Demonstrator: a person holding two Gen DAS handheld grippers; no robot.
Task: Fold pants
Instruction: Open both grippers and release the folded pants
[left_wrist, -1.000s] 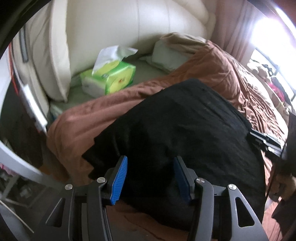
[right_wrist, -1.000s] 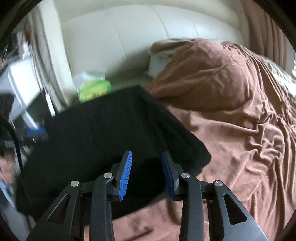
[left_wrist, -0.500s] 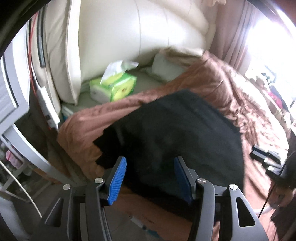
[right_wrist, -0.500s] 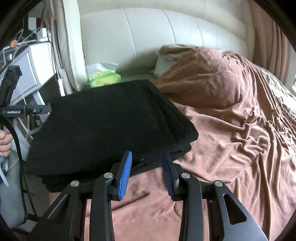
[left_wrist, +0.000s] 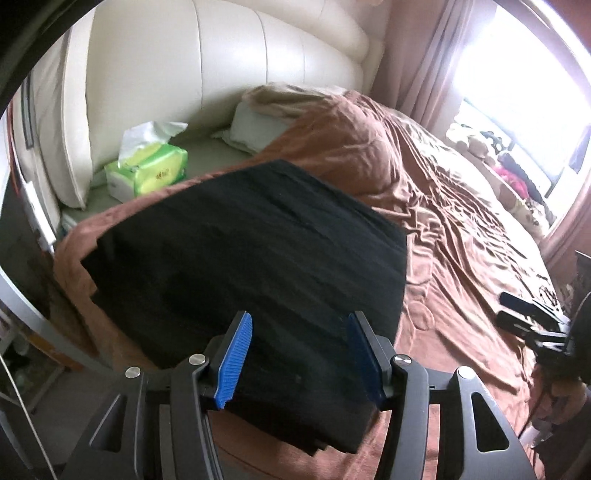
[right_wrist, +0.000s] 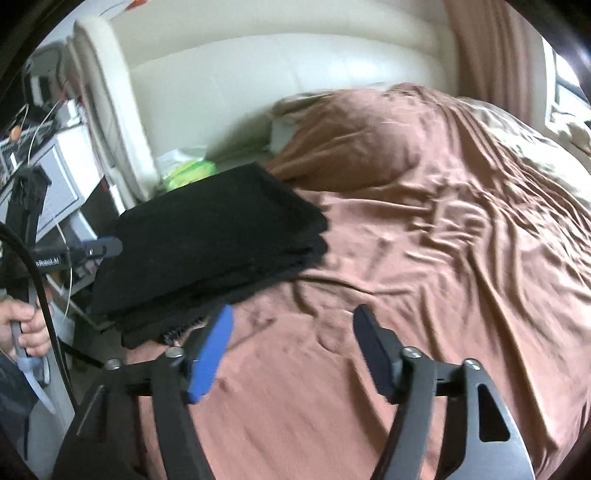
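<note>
Pants (left_wrist: 251, 266) lay folded into a thick black stack on the brown bedspread (left_wrist: 461, 258), at the bed's near corner, with several layers showing along the side edge in the right wrist view.

Nearest to me, my left gripper (left_wrist: 299, 354) stood released above the stack's near edge, its blue pads (left_wrist: 236, 350) apart and clear of the cloth; nothing was clamped between them. My right gripper (right_wrist: 291, 350) was also released: its jaws had just been opening, and only bare bedspread lay between them, the stack sitting just beyond its left finger. Both tools pointed forward and downward toward the bed. My left hand (right_wrist: 26, 328) was visible at the edge of the right wrist view, wrapped around its handle.

Judged risks from this state:
1. The stack sat near the bed's edge; a brush from either finger during withdrawal could drag the top layer and undo the fold.
2. The soft, rumpled bedspread gave uneven support, so the layers could slump or fan out.
3. The left pads stood over the cloth; a drop there could catch it.

Farther off, a green tissue pack (left_wrist: 147, 173) rested near the cream headboard (left_wrist: 221, 66), with a pillow (left_wrist: 255, 125) beside it and a curtain (left_wrist: 417, 62) at the window.
</note>
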